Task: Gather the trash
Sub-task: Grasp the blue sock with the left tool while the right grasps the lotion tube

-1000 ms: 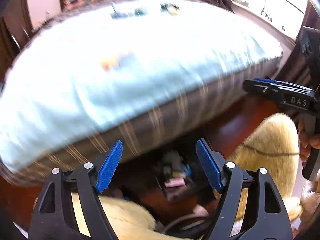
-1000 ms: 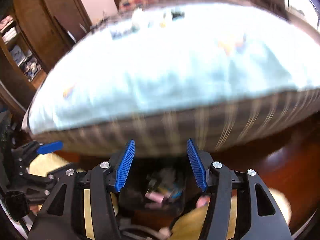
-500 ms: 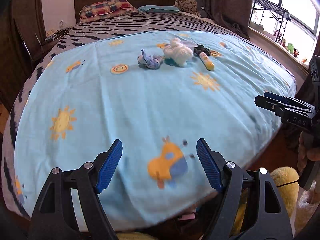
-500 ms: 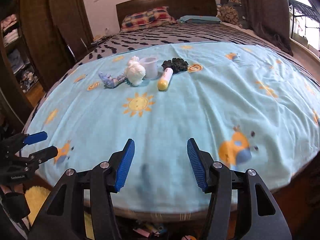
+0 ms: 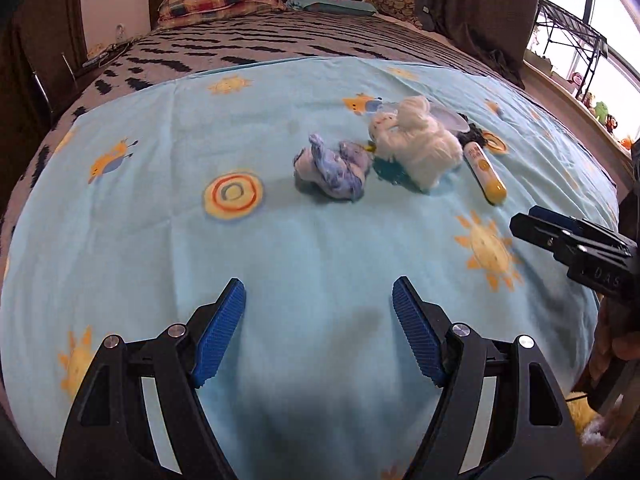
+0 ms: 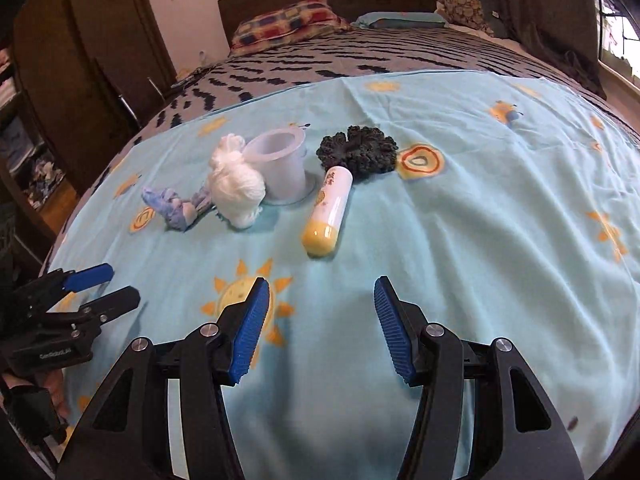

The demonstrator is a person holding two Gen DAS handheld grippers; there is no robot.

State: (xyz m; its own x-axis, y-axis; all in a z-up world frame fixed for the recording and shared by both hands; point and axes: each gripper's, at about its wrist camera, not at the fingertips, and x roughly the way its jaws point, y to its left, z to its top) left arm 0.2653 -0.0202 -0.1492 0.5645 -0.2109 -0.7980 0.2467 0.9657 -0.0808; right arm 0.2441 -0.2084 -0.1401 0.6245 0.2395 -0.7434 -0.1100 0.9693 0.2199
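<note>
Trash lies in a cluster on the light blue sheet (image 5: 160, 240) of the bed: a crumpled blue-white wad (image 5: 334, 168) (image 6: 172, 206), a white fluffy wad (image 5: 420, 144) (image 6: 238, 188), a clear plastic cup (image 6: 282, 170), a yellow-capped white tube (image 5: 486, 172) (image 6: 330, 210) and a dark crocheted piece (image 6: 358, 152). My left gripper (image 5: 318, 320) is open and empty over the sheet, short of the blue wad. My right gripper (image 6: 320, 316) is open and empty, short of the tube. Each gripper shows in the other view, the right (image 5: 560, 236) and the left (image 6: 92, 292).
A striped grey bedspread (image 6: 360, 60) covers the far half of the bed, with pillows (image 6: 288, 20) at the wooden headboard. Dark wooden wardrobes (image 6: 80, 60) stand at the left. A window with a rack (image 5: 568, 48) is at the right.
Both grippers have risen from below the bed's edge and moved forward over the sheet toward the trash cluster. The floor clutter under the bed has left view. Both stay open.
</note>
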